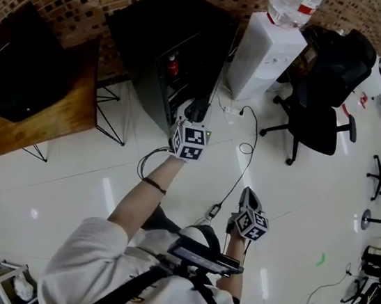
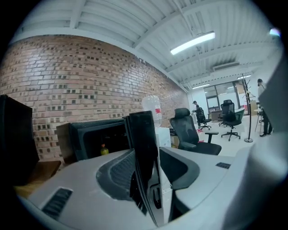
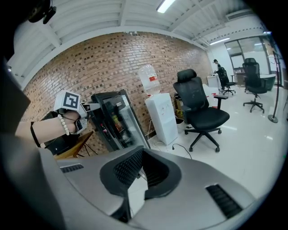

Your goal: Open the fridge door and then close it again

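Between left fingers [image 2: 118, 173]: fridge door [image 2: 143, 143] edge (clamped).

We can read no text, number or brand: the red label on the water bottle [image 1: 296, 2] is too small, and the left gripper [image 1: 197, 108] cube shows only square markers.

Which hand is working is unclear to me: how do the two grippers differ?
The left gripper grips the edge of the open fridge door; the right gripper is shut on nothing. The left gripper reaches out to the fridge; the right gripper hangs low by the person. Otherwise they look alike.
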A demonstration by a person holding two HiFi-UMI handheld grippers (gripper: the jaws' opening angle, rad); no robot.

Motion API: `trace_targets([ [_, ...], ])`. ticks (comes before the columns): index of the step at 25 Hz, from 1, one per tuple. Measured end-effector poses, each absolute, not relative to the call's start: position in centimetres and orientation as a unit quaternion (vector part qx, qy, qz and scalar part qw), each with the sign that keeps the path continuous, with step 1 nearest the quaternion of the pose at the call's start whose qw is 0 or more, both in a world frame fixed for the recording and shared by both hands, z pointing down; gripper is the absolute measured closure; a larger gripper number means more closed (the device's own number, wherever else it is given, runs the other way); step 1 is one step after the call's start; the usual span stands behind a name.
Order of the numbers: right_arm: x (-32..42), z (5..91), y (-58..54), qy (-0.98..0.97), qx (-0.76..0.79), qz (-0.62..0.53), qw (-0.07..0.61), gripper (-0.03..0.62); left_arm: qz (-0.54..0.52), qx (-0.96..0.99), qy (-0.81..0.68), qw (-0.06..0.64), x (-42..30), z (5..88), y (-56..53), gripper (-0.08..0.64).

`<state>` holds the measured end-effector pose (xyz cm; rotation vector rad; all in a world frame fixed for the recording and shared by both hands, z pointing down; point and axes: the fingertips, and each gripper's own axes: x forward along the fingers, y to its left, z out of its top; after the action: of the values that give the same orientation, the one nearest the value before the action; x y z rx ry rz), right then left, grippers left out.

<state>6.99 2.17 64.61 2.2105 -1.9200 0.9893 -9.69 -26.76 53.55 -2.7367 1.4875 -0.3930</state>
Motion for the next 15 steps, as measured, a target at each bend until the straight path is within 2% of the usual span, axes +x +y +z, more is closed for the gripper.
trace_targets([
  [10,8.9,64.6,3.3,-0.613,0.722,0.319,0.017,0.589,-0.119,-0.895,0.429,0.017,-6.5,53.4,-24.8,0.401],
  [11,9.1,64.6,3.4,-0.612,0.723,0.32,0.017,0.589,-0.119,-0.895,0.429,0.023,-6.5,53.5,-24.8,0.417],
  [13,9.4,64.7,3.5,-0.611,0.724,0.32,0.017,0.589,-0.127,-0.891,0.435,0.043,-6.3,53.4,-24.9,0.494],
  [15,9.7,64.6,3.5,-0.61,0.725,0.32,0.018,0.589,-0.137,-0.886,0.438,0.071,-5.8,53.3,-24.8,0.495],
])
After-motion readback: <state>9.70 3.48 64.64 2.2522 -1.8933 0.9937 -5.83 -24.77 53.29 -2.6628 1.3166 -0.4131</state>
